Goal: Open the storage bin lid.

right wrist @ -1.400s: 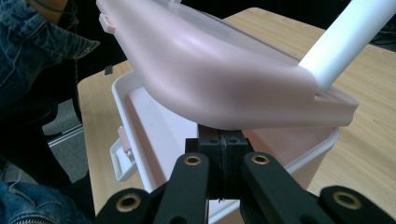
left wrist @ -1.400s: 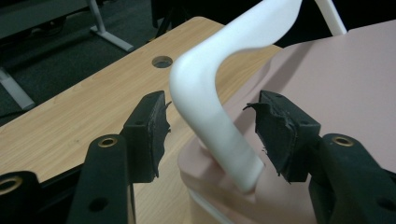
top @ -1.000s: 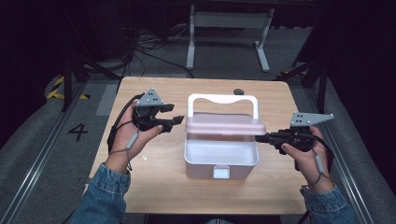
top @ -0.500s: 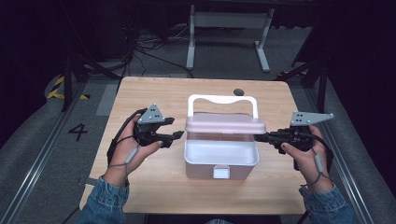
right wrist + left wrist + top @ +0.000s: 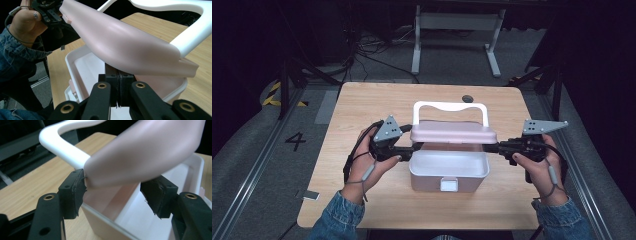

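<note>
My right fingers (image 5: 117, 82) are pressed together at the pink plastic lid (image 5: 453, 132), raised over the white plastic box (image 5: 449, 172) mid-table; my left fingers (image 5: 117, 192), just opening, straddle its other end.

A light wooden table (image 5: 362, 107) with rounded corners stands on grey carpet (image 5: 247, 165), a small round hole (image 5: 467, 98) near its far edge. Beyond it, in deep shadow, a white metal stand (image 5: 455, 30) rises among loose black cables (image 5: 372, 47). The floor at the left bears a black numeral 4 (image 5: 295, 141) (beside a metal rail (image 5: 247, 200)) and yellow-black hazard tape (image 5: 276, 93).
</note>
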Available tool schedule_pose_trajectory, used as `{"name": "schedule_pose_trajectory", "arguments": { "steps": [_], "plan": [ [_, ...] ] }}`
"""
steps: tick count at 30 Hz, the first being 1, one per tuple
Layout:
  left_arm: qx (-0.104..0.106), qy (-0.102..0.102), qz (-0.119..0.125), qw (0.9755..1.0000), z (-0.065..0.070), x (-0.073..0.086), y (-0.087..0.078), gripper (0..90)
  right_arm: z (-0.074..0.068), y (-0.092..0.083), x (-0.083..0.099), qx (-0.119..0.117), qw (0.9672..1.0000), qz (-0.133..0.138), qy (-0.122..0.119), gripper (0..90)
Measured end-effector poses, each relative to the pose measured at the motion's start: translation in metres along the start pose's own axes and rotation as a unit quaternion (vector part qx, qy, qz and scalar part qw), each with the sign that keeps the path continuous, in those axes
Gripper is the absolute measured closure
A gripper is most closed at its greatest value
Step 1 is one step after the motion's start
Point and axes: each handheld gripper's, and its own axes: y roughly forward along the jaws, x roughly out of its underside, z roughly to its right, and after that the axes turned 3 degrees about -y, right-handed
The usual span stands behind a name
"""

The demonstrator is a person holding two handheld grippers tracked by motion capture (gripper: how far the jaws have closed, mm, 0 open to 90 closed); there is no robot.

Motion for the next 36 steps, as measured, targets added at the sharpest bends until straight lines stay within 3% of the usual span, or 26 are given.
{"name": "schedule_pose_trajectory", "arguments": {
  "steps": [6,10,11,18,25,36],
  "plan": [
    [-0.015,0.002,0.023,0.9996,-0.001,-0.005,-0.002,39.0,0.0,0.0,0.0,-0.003,1.0,0.001,0.003,89.0],
    [-0.017,0.014,0.045,0.9988,0.001,-0.009,-0.005,44.0,0.0,0.0,0.0,-0.004,1.0,0.001,0.004,88.7],
    [-0.019,0.024,0.039,0.9988,0.002,-0.011,-0.005,46.2,0.0,0.0,0.0,-0.004,1.0,0.001,0.004,88.7],
    [-0.016,0.038,0.039,0.9984,0.002,-0.016,-0.004,48.2,0.002,-0.003,0.002,-0.001,1.0,0.0,0.007,86.8],
    [-0.012,0.032,0.03,0.999,-0.002,-0.024,-0.003,50.6,0.006,-0.013,0.005,0.015,0.9998,-0.002,0.008,83.3],
    [0.005,0.025,0.036,0.999,-0.011,-0.036,0.001,53.9,0.009,-0.028,0.01,0.039,0.9991,-0.005,0.014,79.0]
  ]
}}
